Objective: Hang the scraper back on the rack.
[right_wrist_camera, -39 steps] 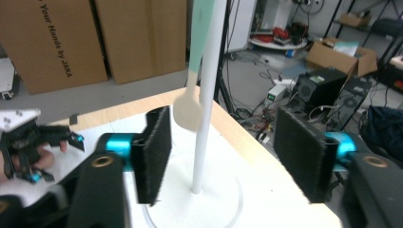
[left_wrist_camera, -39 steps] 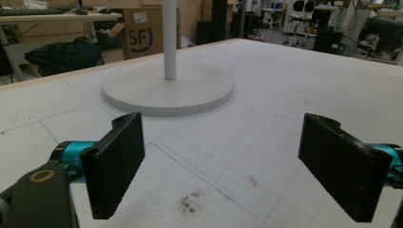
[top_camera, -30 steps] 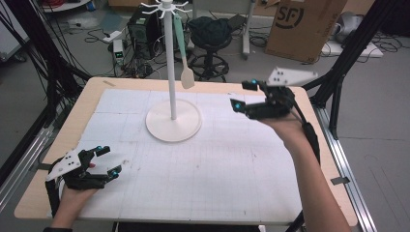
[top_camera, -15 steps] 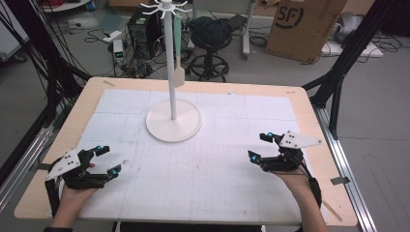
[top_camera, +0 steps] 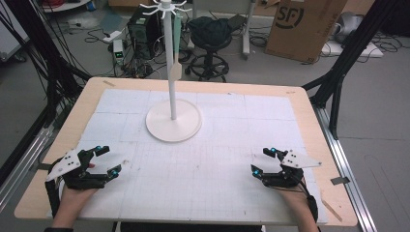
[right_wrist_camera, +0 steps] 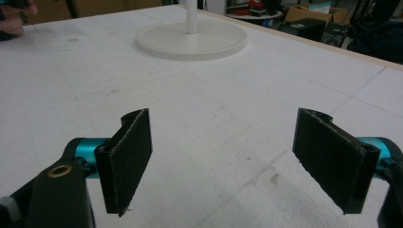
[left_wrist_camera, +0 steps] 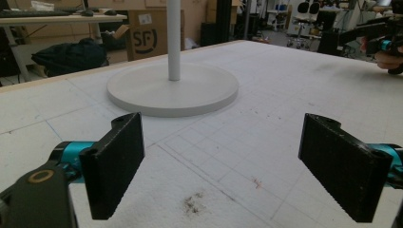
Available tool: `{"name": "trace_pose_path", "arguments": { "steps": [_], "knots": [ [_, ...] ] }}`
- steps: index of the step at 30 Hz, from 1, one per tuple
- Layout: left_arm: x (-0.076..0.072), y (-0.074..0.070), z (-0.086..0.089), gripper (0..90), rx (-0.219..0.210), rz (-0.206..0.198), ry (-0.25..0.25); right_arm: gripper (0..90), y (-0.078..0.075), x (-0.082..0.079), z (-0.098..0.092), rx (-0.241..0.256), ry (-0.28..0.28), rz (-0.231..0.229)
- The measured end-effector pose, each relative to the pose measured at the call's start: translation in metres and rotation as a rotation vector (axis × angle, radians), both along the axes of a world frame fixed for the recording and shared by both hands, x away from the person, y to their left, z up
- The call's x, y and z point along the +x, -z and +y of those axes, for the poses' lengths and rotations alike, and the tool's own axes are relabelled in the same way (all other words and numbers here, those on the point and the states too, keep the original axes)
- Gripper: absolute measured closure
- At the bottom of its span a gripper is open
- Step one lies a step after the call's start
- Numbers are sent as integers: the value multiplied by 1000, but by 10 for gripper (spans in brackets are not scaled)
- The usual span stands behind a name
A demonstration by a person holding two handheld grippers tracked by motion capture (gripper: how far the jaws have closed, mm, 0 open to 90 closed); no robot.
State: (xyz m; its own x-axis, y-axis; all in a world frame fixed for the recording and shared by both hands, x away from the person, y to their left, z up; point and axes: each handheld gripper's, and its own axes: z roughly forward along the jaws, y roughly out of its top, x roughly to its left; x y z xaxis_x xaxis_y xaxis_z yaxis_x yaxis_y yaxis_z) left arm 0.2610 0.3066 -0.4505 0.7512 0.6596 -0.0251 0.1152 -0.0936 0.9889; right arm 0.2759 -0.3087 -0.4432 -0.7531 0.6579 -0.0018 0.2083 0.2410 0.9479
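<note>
Left gripper point(top_camera: 107, 160) rests at the near left corner of the wooden table covered with a white gridded mat point(top_camera: 203, 159), jaws wide apart, holding nothing. Right gripper point(top_camera: 261, 161) sits at the near right, jaws also spread, nothing between them. White hook stand with round disc base and tall pole point(top_camera: 173, 119) stands mid-table toward the far edge, well apart from both grippers. A pale green spoon-shaped utensil point(top_camera: 176, 53) hangs from a top hook, just beside the pole.
</note>
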Motion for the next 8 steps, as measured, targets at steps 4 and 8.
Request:
{"name": "trace_pose_path", "arguments": {
  "steps": [4,8],
  "knots": [
    [0,0,0,160,0,0,-1,197,3,-2,-4,24,19,-10],
    [0,0,-1,159,-2,2,-1,181,4,-5,-6,53,50,-38]
  ]
}}
